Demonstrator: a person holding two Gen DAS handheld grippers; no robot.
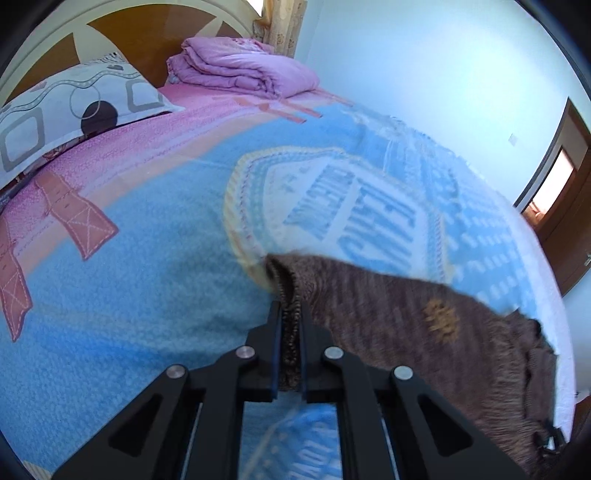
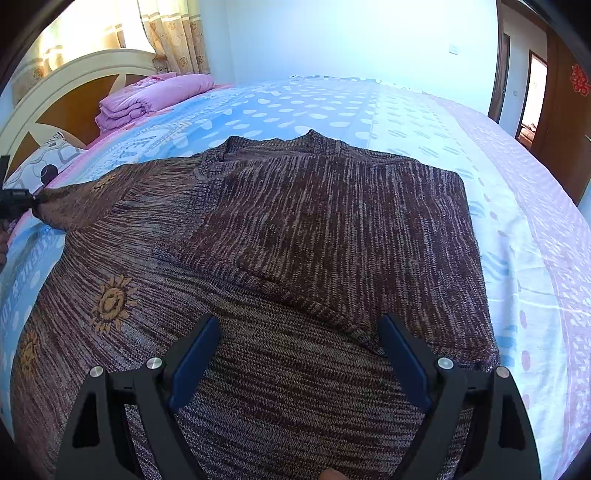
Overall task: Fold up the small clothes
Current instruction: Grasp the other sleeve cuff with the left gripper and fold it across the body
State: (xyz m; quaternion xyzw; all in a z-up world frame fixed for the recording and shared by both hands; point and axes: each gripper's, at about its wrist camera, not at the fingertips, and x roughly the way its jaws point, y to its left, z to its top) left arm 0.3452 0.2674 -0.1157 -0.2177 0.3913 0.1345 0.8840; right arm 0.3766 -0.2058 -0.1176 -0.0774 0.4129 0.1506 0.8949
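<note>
1. Right now the left claw (image 1: pixel 290 314), black with blue pads, is clamped on the ribbed cuff of a brown marled knit sweater (image 2: pixel 295 240); the cuff stands pinched upright between the two pads at the lower middle of the left wrist view.
2. From that grip the sleeve runs to the lower right of the same view, lifted off the bed, with a small orange sun motif (image 1: pixel 441 319) on it.
3. Seen from the right wrist, the sweater lies spread over the bed and fills the middle of the frame, neckline toward the top; its right side is already folded over the body, leaving a straight edge at the right.
4. At the far left edge of that view the left claw (image 2: pixel 35 201) shows as a small black shape holding the sleeve tip, pulled out to the left.
5. Two more orange suns sit on the knit at the lower left of that frame.
6. The right claw (image 2: pixel 299 328) stands wide open over the lower part of the sweater, gripping nothing.
7. Under everything lies a blue, white and pink printed bedspread (image 2: pixel 424 122).
8. At the upper left of the left wrist view are a patterned white pillow (image 1: pixel 74 107), a folded purple quilt (image 1: pixel 240 66) and a cream and brown headboard (image 1: pixel 147 33).
</note>
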